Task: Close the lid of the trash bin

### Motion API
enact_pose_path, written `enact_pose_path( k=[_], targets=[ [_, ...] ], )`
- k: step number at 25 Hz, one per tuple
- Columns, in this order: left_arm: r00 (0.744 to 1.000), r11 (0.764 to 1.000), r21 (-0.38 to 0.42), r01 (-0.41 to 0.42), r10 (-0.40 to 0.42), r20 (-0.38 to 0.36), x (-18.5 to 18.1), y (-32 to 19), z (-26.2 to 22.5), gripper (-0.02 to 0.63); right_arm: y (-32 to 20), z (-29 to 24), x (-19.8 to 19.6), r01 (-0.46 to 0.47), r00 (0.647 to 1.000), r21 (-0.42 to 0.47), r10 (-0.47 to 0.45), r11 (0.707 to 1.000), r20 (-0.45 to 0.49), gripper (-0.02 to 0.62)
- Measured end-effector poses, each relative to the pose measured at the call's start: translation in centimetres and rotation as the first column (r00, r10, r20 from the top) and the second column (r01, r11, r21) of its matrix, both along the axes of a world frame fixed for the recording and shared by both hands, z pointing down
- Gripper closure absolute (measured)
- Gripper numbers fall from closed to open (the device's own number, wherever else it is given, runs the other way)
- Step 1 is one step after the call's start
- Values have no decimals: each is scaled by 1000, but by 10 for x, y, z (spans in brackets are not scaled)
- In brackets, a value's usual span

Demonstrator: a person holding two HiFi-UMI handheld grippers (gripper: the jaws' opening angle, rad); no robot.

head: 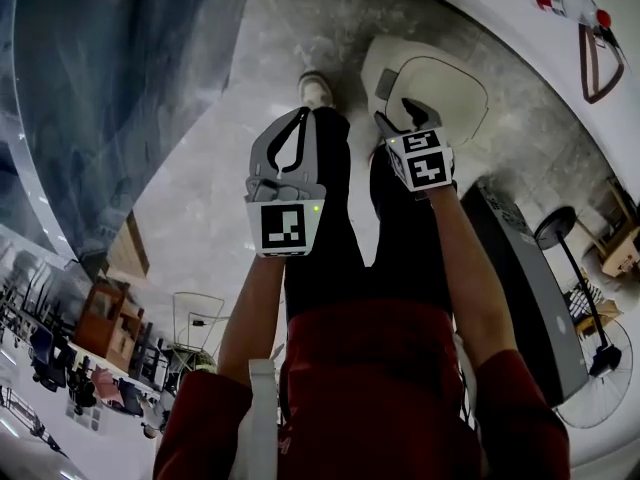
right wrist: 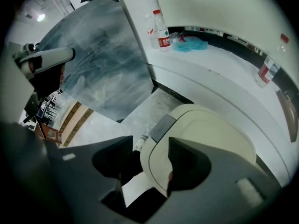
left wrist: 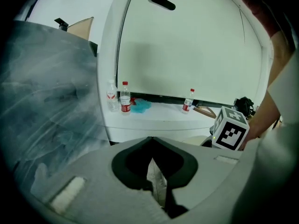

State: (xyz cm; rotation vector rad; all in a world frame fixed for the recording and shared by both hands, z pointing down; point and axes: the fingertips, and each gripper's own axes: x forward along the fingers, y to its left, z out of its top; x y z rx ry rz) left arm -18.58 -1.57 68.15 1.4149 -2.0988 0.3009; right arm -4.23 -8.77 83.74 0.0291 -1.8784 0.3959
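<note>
We held our left gripper (left wrist: 150,141) pinched shut on nothing. We held our right gripper (right wrist: 150,146) open over the lid (right wrist: 210,129) of the trash bin (head: 372,63), at 1 o'clock.

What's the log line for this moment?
left tongs: shut, empty | right tongs: open, over lid edge, contact unclear | lid: looks down on trash bin
</note>
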Motion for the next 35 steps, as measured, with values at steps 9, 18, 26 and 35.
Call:
enact_pose_path(
  k=[9, 18, 26, 35],
  targets=[
    [999, 1000, 18, -20, 19, 48, 17, -31, -61, 602, -20, -63, 20, -52, 997, -12, 52, 999, 56, 359],
    [993, 996, 73, -54, 46, 105, 52, -61, -142, 601, -56, -138, 58, -124, 979, 58, 113, 991, 172, 360],
    [988, 987, 138, -77, 57, 144, 91, -93, -208, 601, -103, -233, 81, -220, 924, 121, 168, 968, 343, 359],
    [974, 964, 257, -73, 14, 226, 98, -129, -295, 603, -171, -379, 86, -344, 770, 236, 130, 909, 625, 359]
  ],
)
